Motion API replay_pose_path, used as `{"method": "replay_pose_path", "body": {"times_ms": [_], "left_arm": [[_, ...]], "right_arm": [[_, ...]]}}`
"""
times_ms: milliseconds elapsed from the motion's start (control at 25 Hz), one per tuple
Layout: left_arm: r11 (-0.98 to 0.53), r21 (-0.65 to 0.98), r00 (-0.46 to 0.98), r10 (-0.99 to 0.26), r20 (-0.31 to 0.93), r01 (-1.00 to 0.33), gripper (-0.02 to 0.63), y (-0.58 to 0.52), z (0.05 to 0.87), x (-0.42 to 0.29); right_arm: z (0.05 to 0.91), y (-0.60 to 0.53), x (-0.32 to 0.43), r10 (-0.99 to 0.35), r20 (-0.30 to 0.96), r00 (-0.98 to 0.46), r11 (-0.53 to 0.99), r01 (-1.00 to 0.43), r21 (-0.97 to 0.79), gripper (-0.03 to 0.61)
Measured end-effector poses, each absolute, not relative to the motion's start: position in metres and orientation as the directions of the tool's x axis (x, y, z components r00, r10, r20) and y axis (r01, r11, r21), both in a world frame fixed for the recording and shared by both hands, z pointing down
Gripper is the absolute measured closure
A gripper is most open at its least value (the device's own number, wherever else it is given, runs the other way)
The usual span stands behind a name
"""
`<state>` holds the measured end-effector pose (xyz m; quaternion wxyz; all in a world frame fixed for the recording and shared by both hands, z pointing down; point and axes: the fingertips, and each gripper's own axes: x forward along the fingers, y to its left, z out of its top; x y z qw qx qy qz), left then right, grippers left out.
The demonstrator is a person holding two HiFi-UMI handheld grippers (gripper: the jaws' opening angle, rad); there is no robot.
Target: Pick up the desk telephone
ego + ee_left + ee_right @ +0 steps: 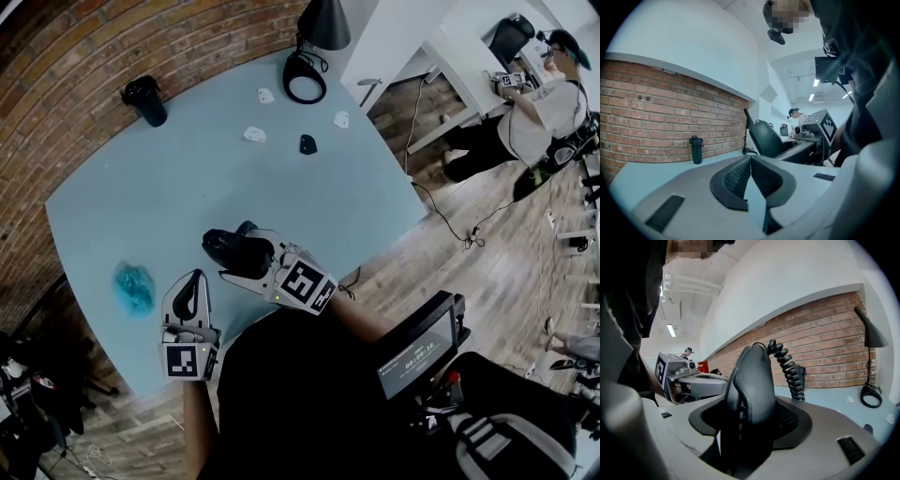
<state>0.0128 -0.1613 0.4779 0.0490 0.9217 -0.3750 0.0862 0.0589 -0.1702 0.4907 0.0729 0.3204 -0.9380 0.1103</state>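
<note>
A black telephone handset stands upright between the jaws of my right gripper, which is shut on it. Its coiled cord rises behind it. In the head view the handset pokes out to the left of the right gripper, over the near part of the light blue table. My left gripper sits just left of it, near the table's front edge, its pads shut with nothing between them. The left gripper view shows the handset close by on the right. No telephone base is in view.
A black tumbler stands at the far left by the brick wall. A black lamp with a ring base stands at the back. Small white bits and a black one lie mid-table, and a blue crumpled thing lies left.
</note>
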Motion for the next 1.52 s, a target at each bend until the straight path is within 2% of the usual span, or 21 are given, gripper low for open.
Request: {"method": "replay_pose_path", "body": {"times_ms": [920, 1520], "left_arm": [[-0.701, 0.034, 0.690, -0.690, 0.217, -0.712, 0.589, -0.154, 0.483, 0.013], [-0.673, 0.047, 0.665, -0.713, 0.225, -0.738, 0.589, -0.148, 0.491, 0.004]], "right_arm": [[0.491, -0.165, 0.061, -0.561, 0.219, -0.798, 0.787, -0.597, -0.158, 0.285], [0.519, -0.147, 0.044, -0.469, 0.316, -0.824, 0.829, -0.535, -0.163, 0.285]]}}
